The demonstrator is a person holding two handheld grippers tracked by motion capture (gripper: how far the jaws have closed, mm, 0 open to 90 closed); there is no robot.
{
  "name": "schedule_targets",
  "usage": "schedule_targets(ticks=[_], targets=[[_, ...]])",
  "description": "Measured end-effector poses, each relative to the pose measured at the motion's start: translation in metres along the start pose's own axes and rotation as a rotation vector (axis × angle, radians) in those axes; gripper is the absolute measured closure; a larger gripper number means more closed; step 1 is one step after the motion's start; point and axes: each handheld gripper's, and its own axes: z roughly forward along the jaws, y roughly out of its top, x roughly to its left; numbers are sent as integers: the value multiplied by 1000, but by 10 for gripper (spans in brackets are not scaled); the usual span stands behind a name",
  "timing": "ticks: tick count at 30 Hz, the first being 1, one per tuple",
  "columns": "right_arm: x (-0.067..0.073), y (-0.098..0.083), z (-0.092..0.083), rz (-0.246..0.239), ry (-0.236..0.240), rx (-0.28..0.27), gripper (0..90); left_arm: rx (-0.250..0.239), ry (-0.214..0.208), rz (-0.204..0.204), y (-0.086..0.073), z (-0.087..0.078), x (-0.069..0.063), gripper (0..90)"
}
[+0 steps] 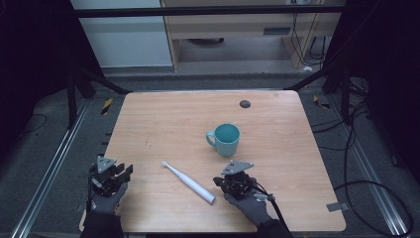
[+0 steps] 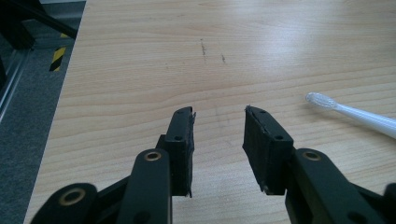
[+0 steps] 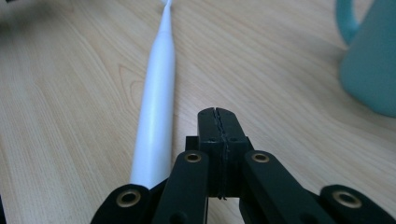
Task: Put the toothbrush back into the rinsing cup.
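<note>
White toothbrush [image 1: 188,182] lies diagonally at lower centre of the bench [image 1: 163,114], just left of the right tongs [image 1: 221,181], clenched on nothing; left tongs [image 1: 125,171] sit released at lower left; teal mug [image 1: 225,139] above.

White plastic electric toothbrush [image 1: 188,182], translucent bristle tip. Teal ceramic mug [image 1: 225,139], same teal inside. Light wood-grain counter [image 1: 163,119], small dark round plug. Black jaws, brass-coloured rivets. Yellow-black hazard tape [image 1: 106,106] on grey floor.
</note>
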Motion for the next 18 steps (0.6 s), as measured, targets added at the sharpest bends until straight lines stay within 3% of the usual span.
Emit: schedule_targets(ticks=[5,18], targets=[[8,-1,13,-22,13,38,900,-1,-1,1,0,0,-1,617],[16,-6,18,-29,45,70,900,3,-3,5,0,0,-1,593]])
